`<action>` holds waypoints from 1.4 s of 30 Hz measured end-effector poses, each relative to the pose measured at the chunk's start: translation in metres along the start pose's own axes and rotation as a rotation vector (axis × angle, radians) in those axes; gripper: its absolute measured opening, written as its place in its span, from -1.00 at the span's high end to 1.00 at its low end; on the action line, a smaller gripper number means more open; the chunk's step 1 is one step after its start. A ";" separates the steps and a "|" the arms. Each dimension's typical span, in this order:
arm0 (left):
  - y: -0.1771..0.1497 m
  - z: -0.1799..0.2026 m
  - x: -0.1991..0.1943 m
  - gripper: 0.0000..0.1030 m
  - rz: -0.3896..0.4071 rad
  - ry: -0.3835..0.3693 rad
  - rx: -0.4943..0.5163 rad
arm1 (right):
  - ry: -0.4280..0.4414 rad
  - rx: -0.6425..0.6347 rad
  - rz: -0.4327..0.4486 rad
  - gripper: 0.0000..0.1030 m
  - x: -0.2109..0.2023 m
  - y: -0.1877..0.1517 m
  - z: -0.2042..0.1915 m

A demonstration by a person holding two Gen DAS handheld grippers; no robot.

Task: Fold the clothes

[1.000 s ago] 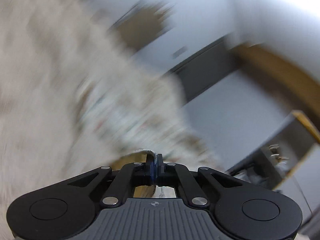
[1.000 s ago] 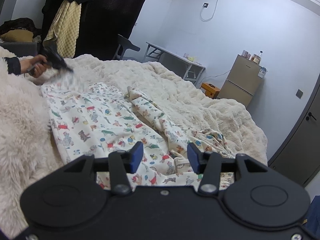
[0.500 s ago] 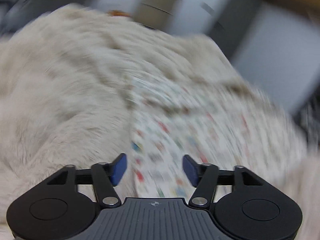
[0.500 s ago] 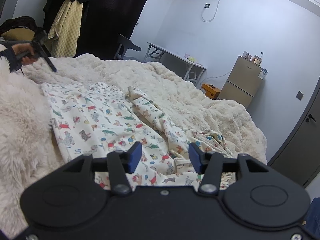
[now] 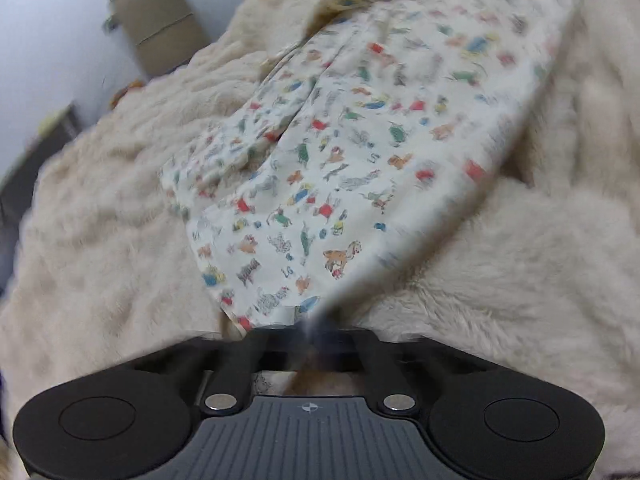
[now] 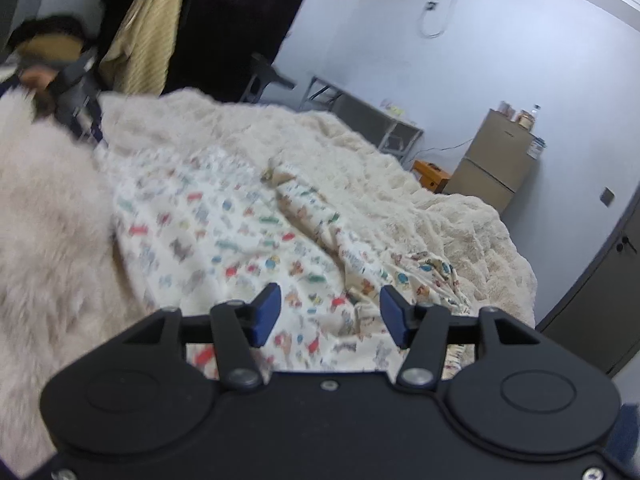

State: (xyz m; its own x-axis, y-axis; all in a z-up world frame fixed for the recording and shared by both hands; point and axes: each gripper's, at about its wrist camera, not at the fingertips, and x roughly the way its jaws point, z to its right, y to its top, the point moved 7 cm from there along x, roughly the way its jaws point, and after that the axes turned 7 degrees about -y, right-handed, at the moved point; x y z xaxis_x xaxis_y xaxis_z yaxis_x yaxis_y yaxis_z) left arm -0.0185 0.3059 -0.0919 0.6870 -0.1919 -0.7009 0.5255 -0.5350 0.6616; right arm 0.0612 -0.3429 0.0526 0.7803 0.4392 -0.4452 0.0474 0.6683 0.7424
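A cream garment [image 5: 352, 152] printed with small coloured animals lies spread on a fluffy bed cover [image 5: 100, 240]. My left gripper [image 5: 316, 326] is shut on the garment's near corner, where its long edge runs straight down into the blurred fingertips. From the right wrist view the same garment [image 6: 224, 240] stretches away to the left, and the left gripper [image 6: 80, 104] sits at its far corner in a person's hand. My right gripper [image 6: 330, 314] hovers over the near end of the garment. Its jaws are opening, and nothing is pinched between the blue pads [image 6: 268, 312].
The cream fluffy cover [image 6: 440, 232] fills the whole bed and bulges up at the left. Beyond the bed stand a desk [image 6: 376, 120], a chair, a brown cabinet [image 6: 500, 160] and an orange box. Hanging clothes [image 6: 148, 44] are at the back left, a dark door at the right.
My left gripper rolled, opened wide over the garment's edge, then shut on its corner. My right gripper stayed in place and its jaws spread a little wider.
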 end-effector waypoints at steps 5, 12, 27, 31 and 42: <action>-0.001 -0.029 -0.032 0.95 0.053 0.055 -0.078 | 0.113 -0.179 -0.050 -0.11 -0.037 -0.022 -0.022; 0.021 0.032 -0.037 0.01 -0.002 -0.057 0.068 | 0.079 -0.320 -0.222 -0.11 -0.033 -0.063 -0.045; 0.128 0.184 0.014 0.72 0.255 -0.115 0.366 | -0.267 -0.584 -0.290 0.91 0.053 -0.146 -0.016; 0.142 0.185 0.001 0.93 0.316 -0.071 0.361 | -0.250 -0.495 -0.259 0.92 0.035 -0.134 -0.005; 0.131 0.131 -0.074 0.56 0.376 -0.198 0.278 | 0.063 -0.405 -0.213 0.92 -0.108 -0.067 -0.037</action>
State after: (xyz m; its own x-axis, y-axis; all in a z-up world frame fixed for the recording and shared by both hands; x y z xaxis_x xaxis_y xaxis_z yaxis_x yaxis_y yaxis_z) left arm -0.0661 0.1425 0.0123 0.6809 -0.5509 -0.4825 0.0882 -0.5924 0.8008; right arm -0.0495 -0.4125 0.0326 0.7395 0.2939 -0.6056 -0.0543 0.9228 0.3815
